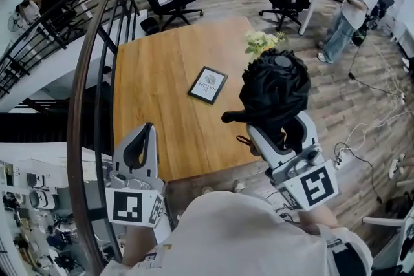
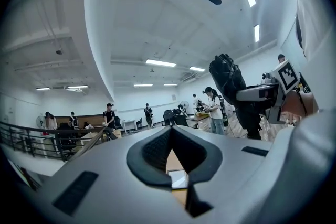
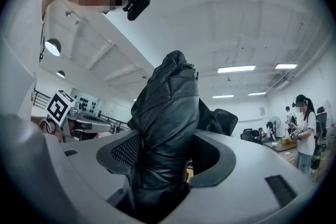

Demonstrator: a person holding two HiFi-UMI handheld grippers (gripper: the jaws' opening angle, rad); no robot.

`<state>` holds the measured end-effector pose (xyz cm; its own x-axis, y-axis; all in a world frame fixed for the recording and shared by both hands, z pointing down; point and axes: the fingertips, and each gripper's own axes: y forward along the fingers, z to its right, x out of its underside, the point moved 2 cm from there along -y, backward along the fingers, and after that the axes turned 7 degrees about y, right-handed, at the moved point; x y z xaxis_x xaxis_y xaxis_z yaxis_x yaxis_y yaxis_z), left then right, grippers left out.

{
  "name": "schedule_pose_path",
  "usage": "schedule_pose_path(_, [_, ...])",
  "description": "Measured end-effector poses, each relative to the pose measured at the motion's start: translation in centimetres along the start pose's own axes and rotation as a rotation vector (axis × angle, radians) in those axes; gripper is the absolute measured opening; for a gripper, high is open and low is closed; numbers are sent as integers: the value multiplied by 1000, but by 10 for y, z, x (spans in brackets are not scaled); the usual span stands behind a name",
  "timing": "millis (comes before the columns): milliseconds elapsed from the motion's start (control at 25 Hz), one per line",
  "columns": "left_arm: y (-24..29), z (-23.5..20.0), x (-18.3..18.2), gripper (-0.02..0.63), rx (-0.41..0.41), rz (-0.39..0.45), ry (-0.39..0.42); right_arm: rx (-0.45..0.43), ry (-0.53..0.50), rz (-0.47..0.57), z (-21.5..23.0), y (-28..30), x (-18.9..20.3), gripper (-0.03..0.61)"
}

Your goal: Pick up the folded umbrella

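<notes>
The folded black umbrella (image 1: 275, 90) stands upright in my right gripper (image 1: 283, 129), over the near right edge of the wooden table (image 1: 162, 87). In the right gripper view its wrinkled fabric (image 3: 168, 113) fills the gap between the jaws, which are shut on it near its strap. My left gripper (image 1: 143, 139) hovers by the table's near left corner, jaw tips together and nothing between them (image 2: 170, 136). The left gripper view also shows the umbrella (image 2: 227, 78) held up at the right.
A framed picture (image 1: 207, 84) lies in the middle of the table and a bunch of flowers (image 1: 262, 42) sits at its far edge. A curved stair railing (image 1: 84, 94) runs along the left. Office chairs (image 1: 171, 0) and a standing person (image 1: 352, 10) are beyond; cables (image 1: 369, 132) trail on the floor at right.
</notes>
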<state>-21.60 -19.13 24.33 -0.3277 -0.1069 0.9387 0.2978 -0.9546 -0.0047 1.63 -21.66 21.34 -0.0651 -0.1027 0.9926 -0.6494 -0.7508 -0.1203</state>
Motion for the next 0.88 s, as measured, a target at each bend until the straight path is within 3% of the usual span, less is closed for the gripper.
schedule_pose_path(280, [-3,13,28,17,17,-53,-47,-20,40,-88,-7,1,25,304])
schedule_pose_path(880, [10,19,27,17,39,-56,-41,-16,56,-122,4,6,34,304])
